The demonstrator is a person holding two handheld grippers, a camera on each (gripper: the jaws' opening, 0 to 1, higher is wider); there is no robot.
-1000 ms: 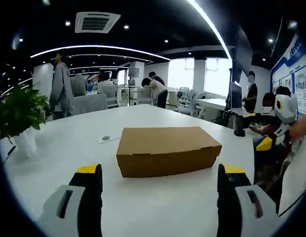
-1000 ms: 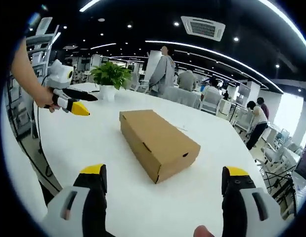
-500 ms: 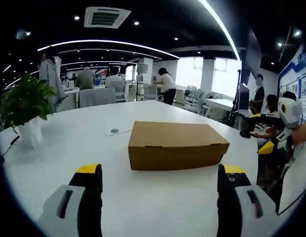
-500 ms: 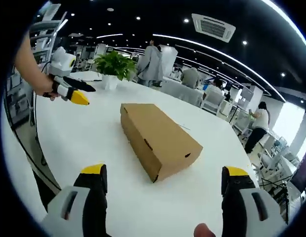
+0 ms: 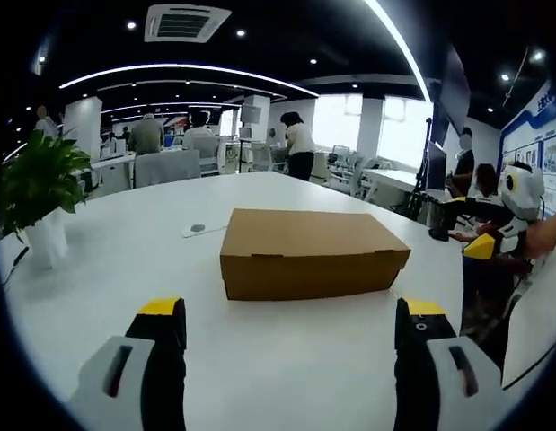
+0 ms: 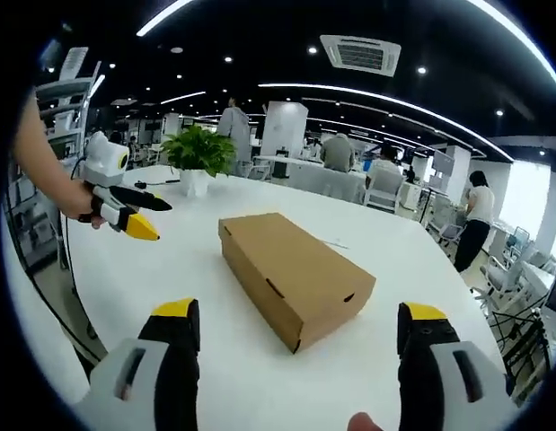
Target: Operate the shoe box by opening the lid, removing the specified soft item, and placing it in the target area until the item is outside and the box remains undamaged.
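A brown cardboard shoe box [image 5: 309,251] lies with its lid down on the white table [image 5: 125,251], a little ahead of my left gripper [image 5: 291,314], which is open and holds nothing. In the right gripper view the same box [image 6: 294,274] lies end-on ahead of my right gripper [image 6: 300,319], open too and empty. The left gripper [image 6: 125,211] comes in from the left of that view, held in a hand well to the left of the box. The right gripper [image 5: 493,242] appears at the right edge of the left gripper view, beside the box's far end.
A potted green plant [image 5: 39,193] in a white pot stands at the table's left; in the right gripper view the plant [image 6: 198,153] is behind the box. A small round disc [image 5: 198,228] lies on the table near the box. Chairs, desks and several people fill the office behind.
Both views shifted slightly as the hands moved. The box has not moved and stays shut. People in the background walked on.
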